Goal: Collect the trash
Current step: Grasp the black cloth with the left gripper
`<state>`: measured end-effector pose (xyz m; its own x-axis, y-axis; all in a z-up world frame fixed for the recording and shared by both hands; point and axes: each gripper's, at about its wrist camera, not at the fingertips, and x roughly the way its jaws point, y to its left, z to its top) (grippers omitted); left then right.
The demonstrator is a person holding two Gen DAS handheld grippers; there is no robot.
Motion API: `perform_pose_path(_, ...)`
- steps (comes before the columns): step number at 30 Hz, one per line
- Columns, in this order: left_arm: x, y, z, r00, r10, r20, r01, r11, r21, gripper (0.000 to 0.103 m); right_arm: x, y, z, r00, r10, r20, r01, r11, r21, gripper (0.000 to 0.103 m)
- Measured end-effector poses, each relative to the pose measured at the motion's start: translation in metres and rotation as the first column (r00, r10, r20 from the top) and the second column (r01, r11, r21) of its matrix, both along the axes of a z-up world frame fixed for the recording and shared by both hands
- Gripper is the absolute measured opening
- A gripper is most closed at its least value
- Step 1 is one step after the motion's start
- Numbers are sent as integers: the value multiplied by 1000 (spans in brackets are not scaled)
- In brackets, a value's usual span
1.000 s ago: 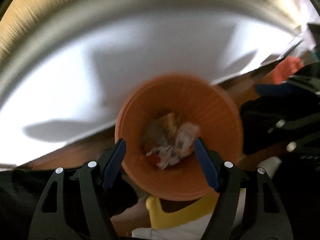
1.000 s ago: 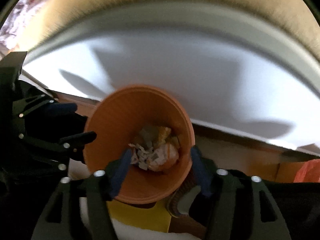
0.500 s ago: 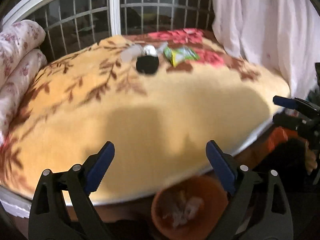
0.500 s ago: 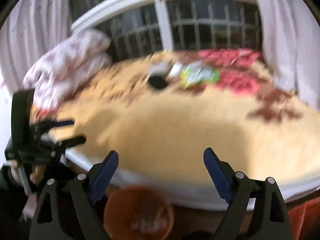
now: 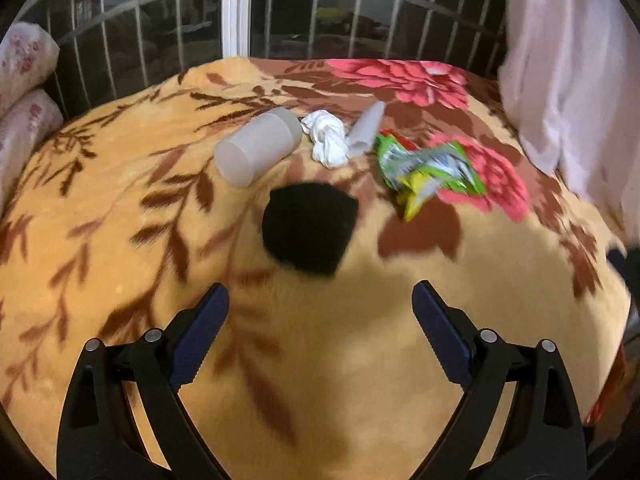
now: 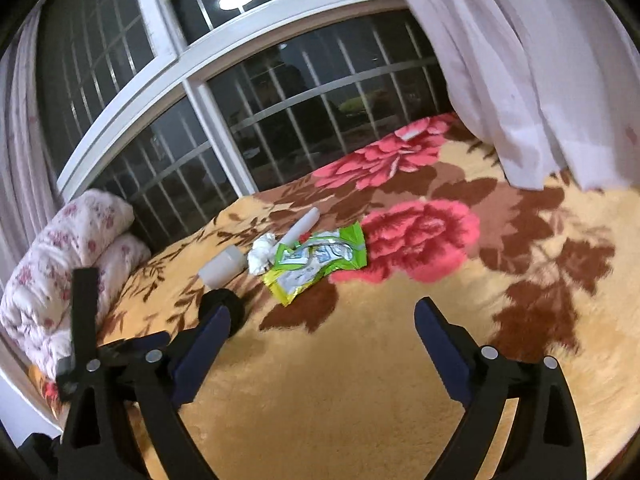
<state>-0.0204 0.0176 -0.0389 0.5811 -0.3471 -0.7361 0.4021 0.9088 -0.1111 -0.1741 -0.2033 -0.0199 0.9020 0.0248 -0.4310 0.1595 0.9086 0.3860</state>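
- Left gripper (image 5: 320,308): jaws spread wide, nothing between them.
- Right gripper (image 6: 322,322): jaws have just been opening, now wide and empty.
- Black object (image 5: 310,228), possibly a cap: on the blanket (image 5: 120,220).
- Beyond it: translucent cup (image 5: 258,146), crumpled tissue (image 5: 328,140), green wrapper (image 5: 428,168).

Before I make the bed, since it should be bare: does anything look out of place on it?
Yes. On the floral blanket lies a litter cluster: a tipped translucent plastic cup, crumpled white tissue, pale plastic tube, torn green snack wrapper and a black object.
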Motion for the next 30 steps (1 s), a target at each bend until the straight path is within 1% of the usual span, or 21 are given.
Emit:
perform_pose_path(2,19,-6,-5,1000,15,-18,-15,1000,-4,90,5,-4,-6,1000,2,-24,-1,999,37,92)
perform_pose_path(4,31,-10,-10,999,30,-37,-30,1000,-6,90,7,-7,-9,999,18,-27,-16,997,75,92)
perform_pose_path(8,51,-17,-23,995,43,-87,-44,999,-12,90,7,-5,-6,1000,16,-17,-14,997,71,92)
perform_pose_path(9,54,-18,-26,995,47,-93,-47,999,-6,86,7,-4,-6,1000,18,-14,-17,997,70,92)
perform_pose_path(10,56,-19,-27,994,50,-95,-50,999,-2,79,8,-3,-6,1000,20,-12,-19,997,69,93)
perform_pose_path(11,58,-19,-29,993,56,-103,-55,998,5,62,9,0,-6,1000,24,-14,-23,998,65,93)
perform_pose_path(12,60,-18,-29,992,63,-108,-63,998,6,59,10,2,-6,1000,27,-16,-26,998,62,93)
perform_pose_path(14,59,-14,-27,993,66,-102,-68,997,-21,56,13,5,-7,999,32,-22,-30,998,58,93)
perform_pose_path(16,54,-6,-23,992,79,-98,-83,996,-40,54,15,9,-8,999,30,-28,-28,998,63,93)
perform_pose_path(18,40,7,-15,992,88,-93,-93,994,-49,54,19,11,-10,999,22,-36,-19,997,78,93)
perform_pose_path(21,3,35,-4,995,73,-64,-79,993,-93,54,27,13,-13,998,19,-59,-13,995,104,94)
perform_pose_path(22,-14,48,0,996,81,-43,-84,992,-90,54,31,13,-15,997,20,-70,-12,994,113,94)
perform_pose_path(25,-39,68,4,990,135,27,-133,989,-60,54,58,17,-18,992,40,-123,-21,988,156,94)
perform_pose_path(28,-46,80,3,980,180,89,-177,983,-43,54,88,15,-18,983,65,-170,-24,972,232,94)
perform_pose_path(30,-45,84,-1,976,188,105,-188,982,-17,54,111,10,-20,975,79,-206,-11,949,315,94)
